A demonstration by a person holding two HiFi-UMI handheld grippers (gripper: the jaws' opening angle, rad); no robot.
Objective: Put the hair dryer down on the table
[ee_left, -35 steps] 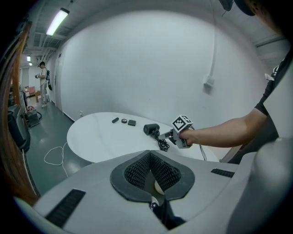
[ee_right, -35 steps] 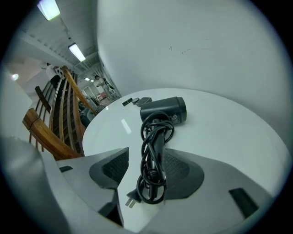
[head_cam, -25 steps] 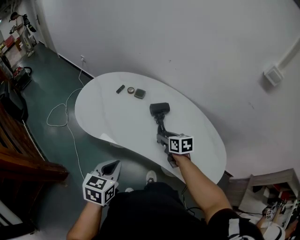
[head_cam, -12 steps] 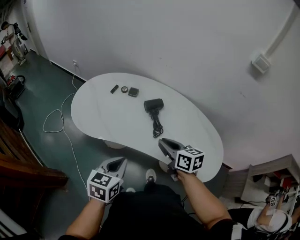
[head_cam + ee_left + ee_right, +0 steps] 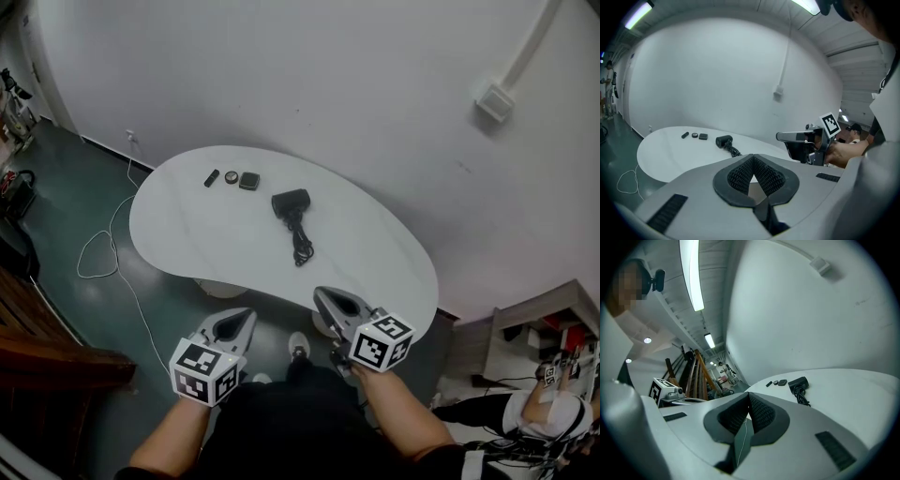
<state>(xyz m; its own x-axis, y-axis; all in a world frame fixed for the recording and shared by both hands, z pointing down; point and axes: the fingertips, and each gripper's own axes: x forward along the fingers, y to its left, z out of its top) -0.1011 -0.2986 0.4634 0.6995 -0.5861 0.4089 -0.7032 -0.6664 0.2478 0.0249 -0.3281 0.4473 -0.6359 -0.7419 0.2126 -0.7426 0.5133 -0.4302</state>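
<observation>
The black hair dryer (image 5: pixel 291 201) lies on the white oval table (image 5: pixel 197 234), its coiled cord (image 5: pixel 301 246) trailing toward me. Nothing touches it. It also shows small in the left gripper view, hair dryer (image 5: pixel 723 140), and in the right gripper view, hair dryer (image 5: pixel 798 382). My right gripper (image 5: pixel 322 296) hangs just off the table's near edge, well short of the cord. Its jaws have just been closing and now stand shut with nothing between them (image 5: pixel 749 398). My left gripper (image 5: pixel 246 316) is below the near edge, shut and empty (image 5: pixel 753 160).
A small black stick (image 5: pixel 212 177), a round item (image 5: pixel 231 176) and a dark square item (image 5: pixel 248 180) sit at the table's far left. A white cable (image 5: pixel 94 253) loops on the green floor. Wooden stair rails (image 5: pixel 47 342) stand left; a person (image 5: pixel 548 417) is at lower right.
My right gripper has drawn back from over the cord on the table to beyond the near edge, and its jaws went from open to shut. The left gripper rose a little.
</observation>
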